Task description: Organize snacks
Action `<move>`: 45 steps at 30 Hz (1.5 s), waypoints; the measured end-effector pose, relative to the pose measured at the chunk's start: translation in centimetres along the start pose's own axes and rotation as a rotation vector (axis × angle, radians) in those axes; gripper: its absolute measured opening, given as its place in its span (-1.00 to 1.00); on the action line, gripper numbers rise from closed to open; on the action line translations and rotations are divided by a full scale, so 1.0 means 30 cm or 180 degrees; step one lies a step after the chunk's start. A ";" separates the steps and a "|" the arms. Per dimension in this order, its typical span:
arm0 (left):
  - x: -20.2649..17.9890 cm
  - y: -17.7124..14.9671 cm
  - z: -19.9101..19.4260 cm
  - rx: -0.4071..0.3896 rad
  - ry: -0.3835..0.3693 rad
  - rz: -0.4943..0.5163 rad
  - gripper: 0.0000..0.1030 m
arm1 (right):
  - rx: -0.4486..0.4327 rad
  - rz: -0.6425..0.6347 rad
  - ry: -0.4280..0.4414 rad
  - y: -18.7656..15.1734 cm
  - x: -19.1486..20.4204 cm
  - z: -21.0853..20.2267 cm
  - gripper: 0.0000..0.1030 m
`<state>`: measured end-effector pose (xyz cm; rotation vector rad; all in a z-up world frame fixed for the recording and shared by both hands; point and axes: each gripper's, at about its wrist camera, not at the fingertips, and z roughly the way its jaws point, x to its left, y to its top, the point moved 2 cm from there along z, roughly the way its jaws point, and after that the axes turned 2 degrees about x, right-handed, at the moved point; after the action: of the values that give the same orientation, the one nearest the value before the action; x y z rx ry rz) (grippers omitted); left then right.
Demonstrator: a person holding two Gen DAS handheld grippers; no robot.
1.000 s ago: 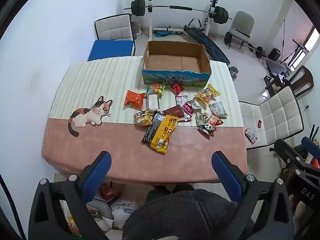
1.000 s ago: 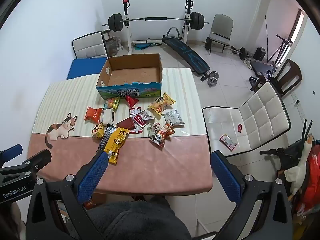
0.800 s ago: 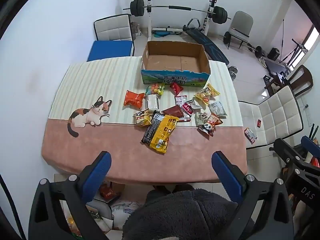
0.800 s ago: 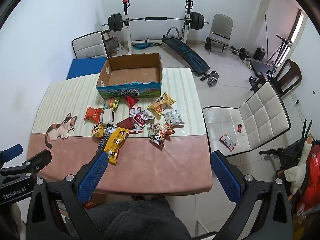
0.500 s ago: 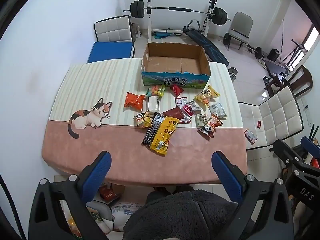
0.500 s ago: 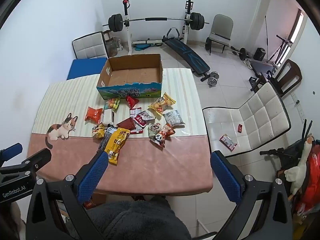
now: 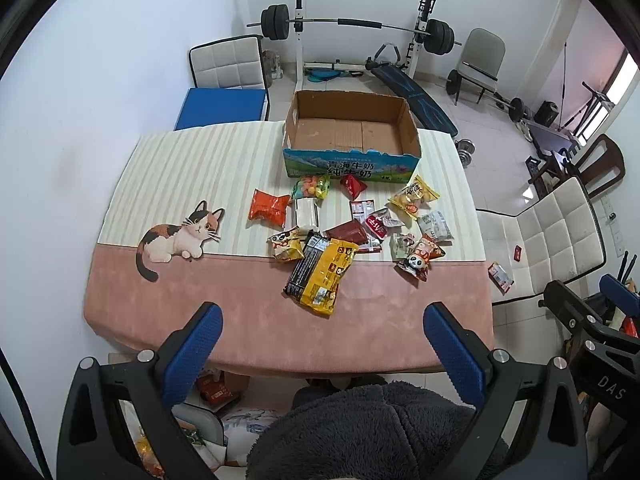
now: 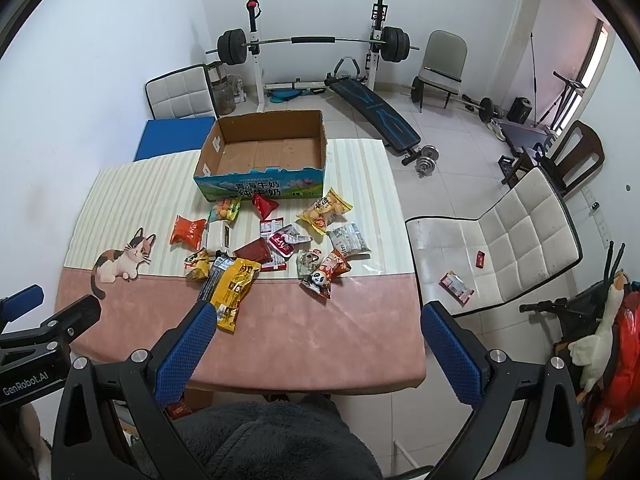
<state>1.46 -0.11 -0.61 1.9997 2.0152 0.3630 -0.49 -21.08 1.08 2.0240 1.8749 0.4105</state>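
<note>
Several snack packets lie scattered mid-table: a large yellow-black bag [image 7: 322,270] [image 8: 232,286], an orange packet [image 7: 267,209] [image 8: 187,232], a yellow packet [image 7: 412,196] [image 8: 325,210], a panda packet [image 7: 418,261] [image 8: 322,276]. An empty open cardboard box [image 7: 352,138] [image 8: 262,152] stands behind them. My left gripper [image 7: 322,330] is open and empty, held high above the table's near edge. My right gripper [image 8: 316,330] is open and empty, likewise above the near edge.
The table [image 7: 200,300] has a pink and striped cloth with a cat print [image 7: 176,236]. White chairs stand at the right [image 7: 560,232] and far left [image 7: 226,64]. A barbell rack [image 7: 356,28] and bench stand behind. A packet [image 8: 456,288] lies on the right chair.
Both grippers have drifted very slightly; the scene has shifted a little in view. Nothing on the table has moved.
</note>
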 end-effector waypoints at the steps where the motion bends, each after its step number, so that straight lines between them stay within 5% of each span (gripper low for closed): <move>1: 0.002 0.000 0.000 -0.0001 -0.0003 -0.0008 1.00 | -0.0006 0.0007 0.0006 -0.002 -0.006 0.000 1.00; 45: -0.030 0.032 -0.018 -0.0005 -0.0011 0.0008 1.00 | -0.0080 -0.0035 0.0049 0.051 -0.023 -0.009 1.00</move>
<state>2.16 -0.97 0.27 2.0006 2.0099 0.3612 0.71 -21.86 2.02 1.9989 1.8795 0.4457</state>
